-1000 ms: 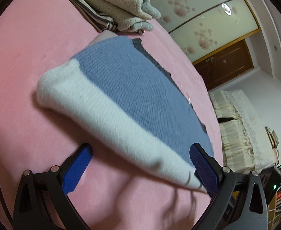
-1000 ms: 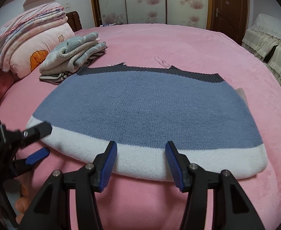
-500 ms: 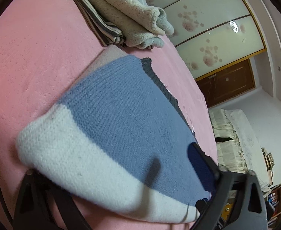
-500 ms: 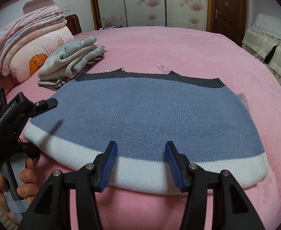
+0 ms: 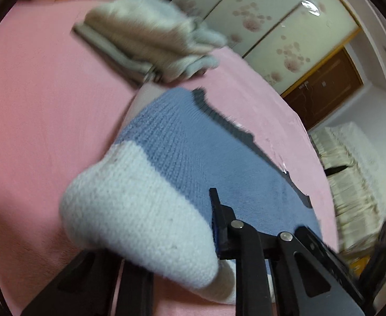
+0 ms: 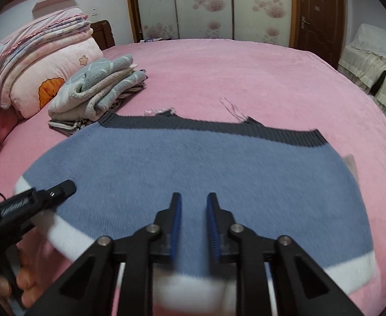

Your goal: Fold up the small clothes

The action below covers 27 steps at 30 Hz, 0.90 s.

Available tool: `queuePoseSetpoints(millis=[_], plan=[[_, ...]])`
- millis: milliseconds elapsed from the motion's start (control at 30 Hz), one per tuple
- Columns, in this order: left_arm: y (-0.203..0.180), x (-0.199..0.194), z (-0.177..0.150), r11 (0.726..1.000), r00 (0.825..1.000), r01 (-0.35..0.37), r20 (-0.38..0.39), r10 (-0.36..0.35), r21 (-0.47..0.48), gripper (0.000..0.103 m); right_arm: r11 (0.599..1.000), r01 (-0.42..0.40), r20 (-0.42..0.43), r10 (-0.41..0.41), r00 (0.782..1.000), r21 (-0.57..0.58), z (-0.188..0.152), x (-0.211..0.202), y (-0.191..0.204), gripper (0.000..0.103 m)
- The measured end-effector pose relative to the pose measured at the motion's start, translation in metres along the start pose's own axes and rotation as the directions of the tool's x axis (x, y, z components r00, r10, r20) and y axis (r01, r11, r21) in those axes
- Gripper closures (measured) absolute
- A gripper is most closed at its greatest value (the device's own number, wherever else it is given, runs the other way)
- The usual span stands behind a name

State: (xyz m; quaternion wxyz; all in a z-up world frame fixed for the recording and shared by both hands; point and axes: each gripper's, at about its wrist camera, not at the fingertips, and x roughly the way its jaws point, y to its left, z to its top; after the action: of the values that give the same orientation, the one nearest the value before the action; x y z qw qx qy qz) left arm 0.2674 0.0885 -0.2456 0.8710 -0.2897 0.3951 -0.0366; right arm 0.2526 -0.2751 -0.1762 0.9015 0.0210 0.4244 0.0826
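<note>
From the left wrist, the left gripper [image 5: 166,247] had the white hem of the blue sweater [image 5: 193,158] bunched between its fingers, one finger above the knit and the other hidden beneath it, so it looked clamped on that near corner, though blur made the contact hard to confirm. The corner was raised off the pink bed [image 5: 48,105]. Beyond lay a pile of folded clothes [image 5: 153,42].

From the right wrist, the right gripper [image 6: 193,223] had its jaws narrowed over the hem's middle, with a gap between the pads; whether it pinched cloth I could not tell. The sweater [image 6: 193,163] lay mostly flat, dark ribbed edge farthest away. The folded pile [image 6: 98,92] sat beside a pillow [image 6: 48,79]. Judging by this, earlier garments were finished and this sweater's next fold had only begun.
</note>
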Motion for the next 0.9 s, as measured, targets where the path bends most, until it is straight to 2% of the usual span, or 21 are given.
queuePoseSetpoints(millis=[133, 267, 333, 600, 767, 900], plan=[[-0.021, -0.015, 0.005, 0.997, 0.999, -0.016, 0.045, 0.012, 0.076, 0.087, 0.999, -0.024, -0.002, 0.024, 1.000, -0.041, 0.011, 0.016, 0.009, 0.092], [-0.041, -0.027, 0.010, 0.991, 0.998, -0.007, 0.068, -0.002, 0.136, 0.088, 0.997, -0.045, -0.085, 0.040, 0.996, -0.055, 0.008, 0.043, 0.010, 0.095], [-0.053, -0.028, 0.010, 0.987, 0.997, -0.010, 0.073, -0.002, 0.162, 0.088, 0.997, -0.074, -0.103, 0.071, 0.992, -0.026, 0.005, 0.052, 0.004, 0.095], [-0.107, -0.036, 0.008, 0.953, 0.992, -0.023, 0.128, -0.016, 0.301, 0.088, 0.982, -0.188, -0.137, 0.190, 0.972, 0.031, 0.010, 0.048, -0.013, 0.095], [-0.139, -0.039, 0.006, 0.933, 0.990, -0.018, 0.136, -0.033, 0.358, 0.088, 0.971, -0.215, -0.062, 0.223, 0.973, 0.106, 0.013, 0.017, -0.045, 0.094], [-0.169, -0.035, -0.002, 0.914, 0.991, -0.005, 0.127, -0.051, 0.407, 0.088, 0.981, -0.155, -0.017, 0.158, 0.987, 0.116, 0.008, -0.006, -0.077, 0.094]])
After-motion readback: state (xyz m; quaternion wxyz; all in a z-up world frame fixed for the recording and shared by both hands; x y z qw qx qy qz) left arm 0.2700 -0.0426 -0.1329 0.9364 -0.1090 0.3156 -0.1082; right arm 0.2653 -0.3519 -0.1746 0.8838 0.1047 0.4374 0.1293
